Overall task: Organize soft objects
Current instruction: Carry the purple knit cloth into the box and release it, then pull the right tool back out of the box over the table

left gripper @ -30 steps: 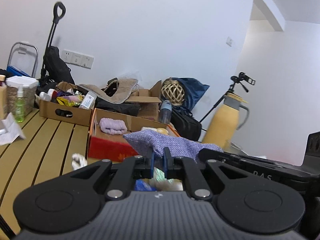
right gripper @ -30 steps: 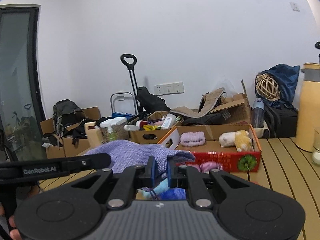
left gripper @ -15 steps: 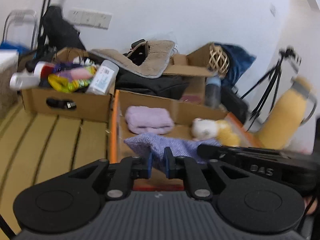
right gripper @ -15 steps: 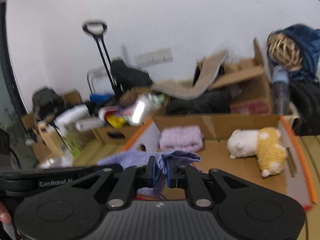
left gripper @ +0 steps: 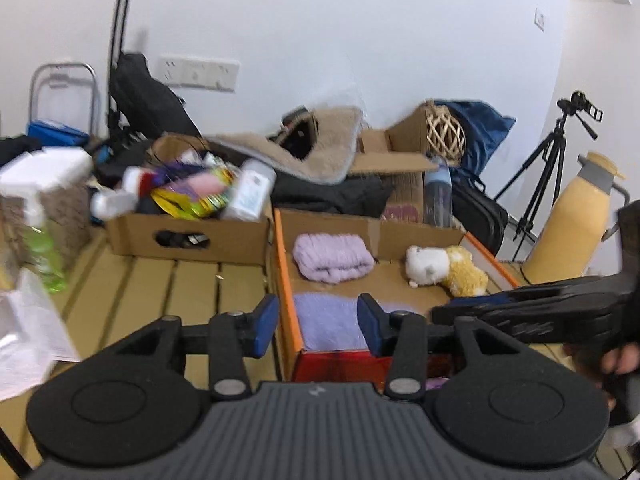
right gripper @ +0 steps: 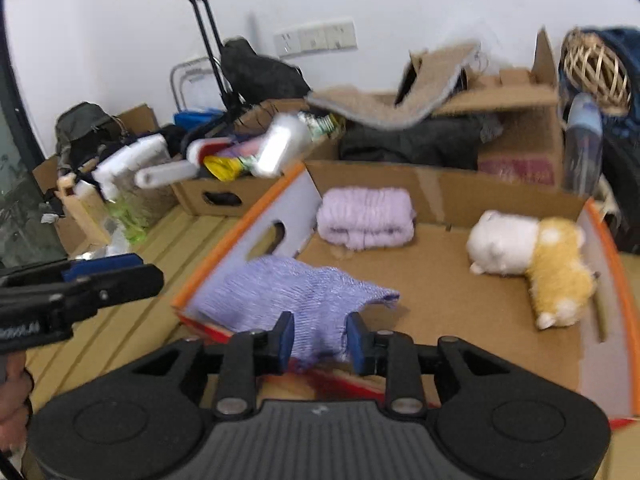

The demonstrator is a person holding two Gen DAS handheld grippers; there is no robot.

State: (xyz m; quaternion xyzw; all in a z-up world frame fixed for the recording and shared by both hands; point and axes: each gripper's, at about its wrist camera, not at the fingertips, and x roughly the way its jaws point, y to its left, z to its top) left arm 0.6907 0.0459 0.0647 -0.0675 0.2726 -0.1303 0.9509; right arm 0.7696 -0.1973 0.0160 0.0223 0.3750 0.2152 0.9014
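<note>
1. Both tongs have just been opening their jaws. On my left gripper (left gripper: 318, 322) the blue pads stand clearly apart and press on nothing; one pad is over the wooden table (left gripper: 160, 292) and the other over the inside of the box.
2. On my right gripper (right gripper: 319, 340) the jaws are also released. The near edge of the purple knitted cloth (right gripper: 296, 296) is between the pads, but I see a small gap on each side, so they do not squeeze it.
3. This purple knitted cloth lies inside the orange-rimmed cardboard box (right gripper: 440, 288), in the near left corner, and its near edge hangs over the front wall. In the left wrist view the same cloth (left gripper: 326, 320) shows between my left pads, lower than them, on the floor of the box (left gripper: 286, 280).
4. At the back of the box lies a folded lilac towel (right gripper: 366, 218), well apart from the cloth.
5. On the right side of the box a white and yellow plush toy (right gripper: 532, 260) lies on its side.
6. Left of this box, a second cardboard box (left gripper: 188, 236) stands on the table, full of bottles and packets. They are blurred and I cannot tell them more exactly.
7. A person's fingers (left gripper: 622, 360) hold the right gripper's handle at the right edge of the left wrist view.
</note>
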